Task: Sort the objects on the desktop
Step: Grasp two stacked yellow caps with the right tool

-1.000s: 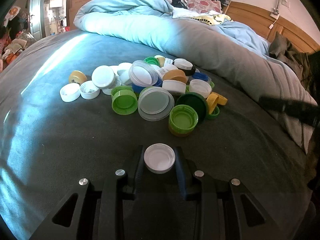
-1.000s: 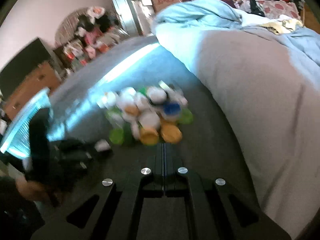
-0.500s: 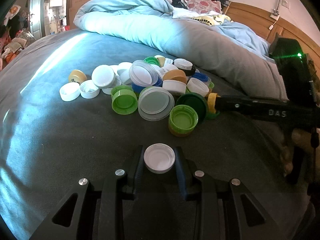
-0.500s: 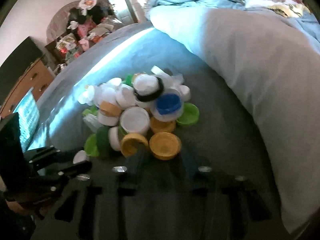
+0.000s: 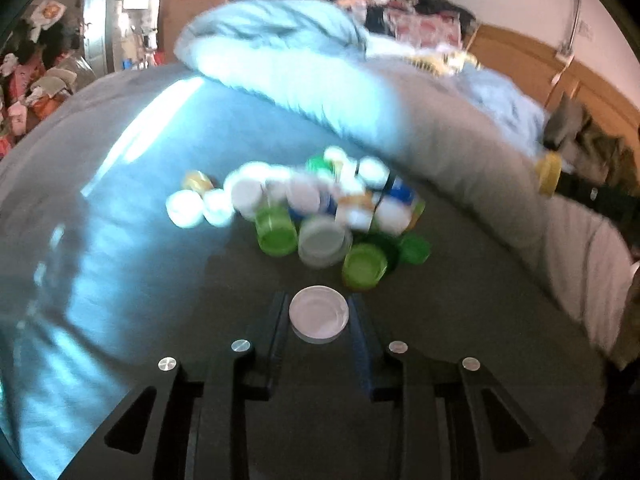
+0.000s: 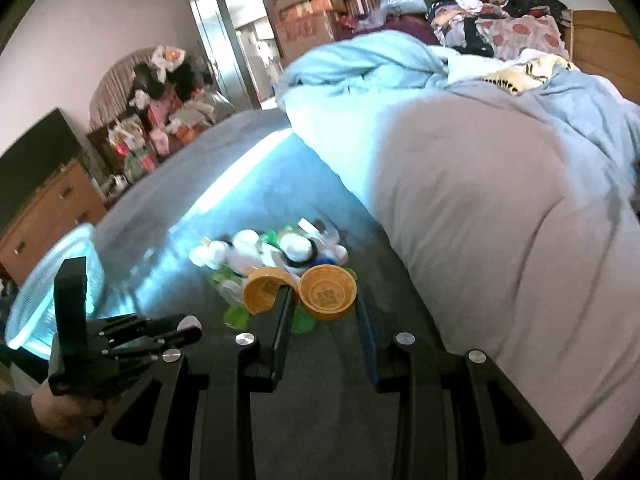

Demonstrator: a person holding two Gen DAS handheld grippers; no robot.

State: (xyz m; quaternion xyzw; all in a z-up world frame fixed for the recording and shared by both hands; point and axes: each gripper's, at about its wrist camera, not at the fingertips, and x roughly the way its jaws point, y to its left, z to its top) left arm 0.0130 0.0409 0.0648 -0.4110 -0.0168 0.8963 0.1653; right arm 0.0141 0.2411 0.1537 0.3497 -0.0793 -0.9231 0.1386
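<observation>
Lying on a big bed with a dark grey blanket is a pile of bottle caps. They are white, green, blue and yellow, and they look blurry from the left wrist camera. A puffy light blue and grey quilt is heaped up just behind the pile. More clothes sit at the far end of the bed by a brown wooden headboard.

The left gripper is squeezed onto a white cap, with one finger on each side of it. The cap sits up off the blanket, near the pile.

The right gripper is squeezed onto a yellow cap. The open side of the cap faces the camera, and a little square code shows inside. A second yellow cap leans just beside it, touching the left finger.

Across the room are a brown dresser, a messy heap of bags and toys, and an open door. A pale blue basket stands at the left edge of the bed.
</observation>
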